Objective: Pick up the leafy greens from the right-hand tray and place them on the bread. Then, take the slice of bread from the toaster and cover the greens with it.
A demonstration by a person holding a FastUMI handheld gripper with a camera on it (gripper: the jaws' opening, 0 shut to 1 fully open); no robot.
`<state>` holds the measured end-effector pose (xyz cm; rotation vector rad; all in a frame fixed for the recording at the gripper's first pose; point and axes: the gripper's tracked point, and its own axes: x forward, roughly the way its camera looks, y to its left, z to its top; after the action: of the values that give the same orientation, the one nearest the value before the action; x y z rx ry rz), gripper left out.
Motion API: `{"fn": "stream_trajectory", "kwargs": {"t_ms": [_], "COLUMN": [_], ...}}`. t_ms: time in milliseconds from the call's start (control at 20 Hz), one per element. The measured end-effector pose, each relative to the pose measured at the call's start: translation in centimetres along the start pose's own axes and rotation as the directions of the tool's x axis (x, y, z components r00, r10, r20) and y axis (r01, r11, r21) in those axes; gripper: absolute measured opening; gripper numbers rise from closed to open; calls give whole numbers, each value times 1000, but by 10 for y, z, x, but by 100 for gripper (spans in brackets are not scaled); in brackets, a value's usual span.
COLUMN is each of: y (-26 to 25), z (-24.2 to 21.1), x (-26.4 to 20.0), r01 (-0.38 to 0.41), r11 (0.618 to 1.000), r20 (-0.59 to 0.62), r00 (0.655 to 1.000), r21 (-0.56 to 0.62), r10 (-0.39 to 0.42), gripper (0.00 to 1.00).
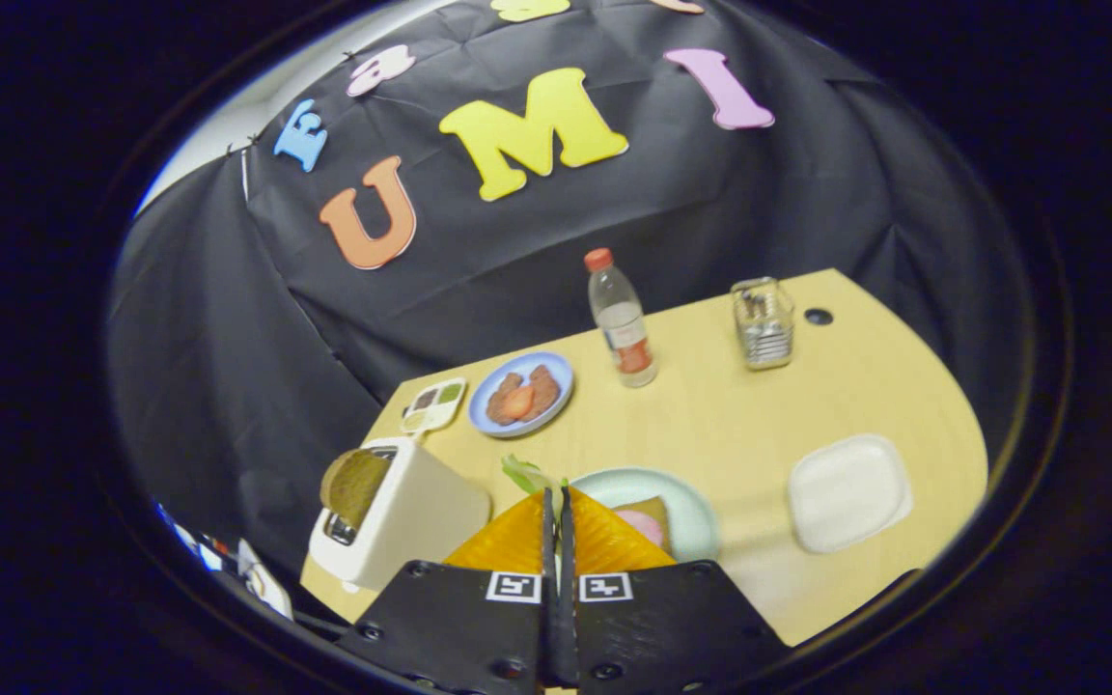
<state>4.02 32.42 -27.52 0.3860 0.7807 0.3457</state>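
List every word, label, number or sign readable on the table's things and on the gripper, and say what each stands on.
None can be read.
Water bottle: its label is too small and blurred to read.
Gripper: its square black-and-white markers carry patterns, not words. Its fingers are closed on the leafy greens, with a leaf sticking out at the tips.
Toaster: no lettering visible.

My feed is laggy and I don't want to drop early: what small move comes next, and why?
Probably ease the gripper a little to the right, so that the greens hang over the bread on the plate, before opening. The fingers look shut, with the greens poking out at their tips. The greens sit left of the bread, near the plate's edge, so a release here would likely miss.
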Motion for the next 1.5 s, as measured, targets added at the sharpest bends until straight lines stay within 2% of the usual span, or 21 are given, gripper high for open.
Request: {"fn": "stream_trajectory", "kwargs": {"t_ms": [150, 350, 550, 900, 1000, 1250, 1350, 1500], "y": [23, 6, -41, -83, -90, -108, -110, -104], "z": [-23, -41, -35, -43, -44, -26, -14, 10], "x": [20, 38, 42, 54, 53, 41, 26, -3], "r01": [-29, -1, 100, 169, 183, 243, 266, 289], "r11": [997, 987, 986, 982, 983, 969, 963, 956], "r20": [-49, -90, -64, -88, -88, -38, -8, 59], "r00": [998, 996, 994, 983, 980, 969, 964, 957], "r21": [70, 164, 136, 81, 24, -47, -47, -58], "r10": [33, 16, -92, -162, -181, -245, -267, -286], "gripper": [0, 0, 0, 5, 18, 65, 77, 86]}}
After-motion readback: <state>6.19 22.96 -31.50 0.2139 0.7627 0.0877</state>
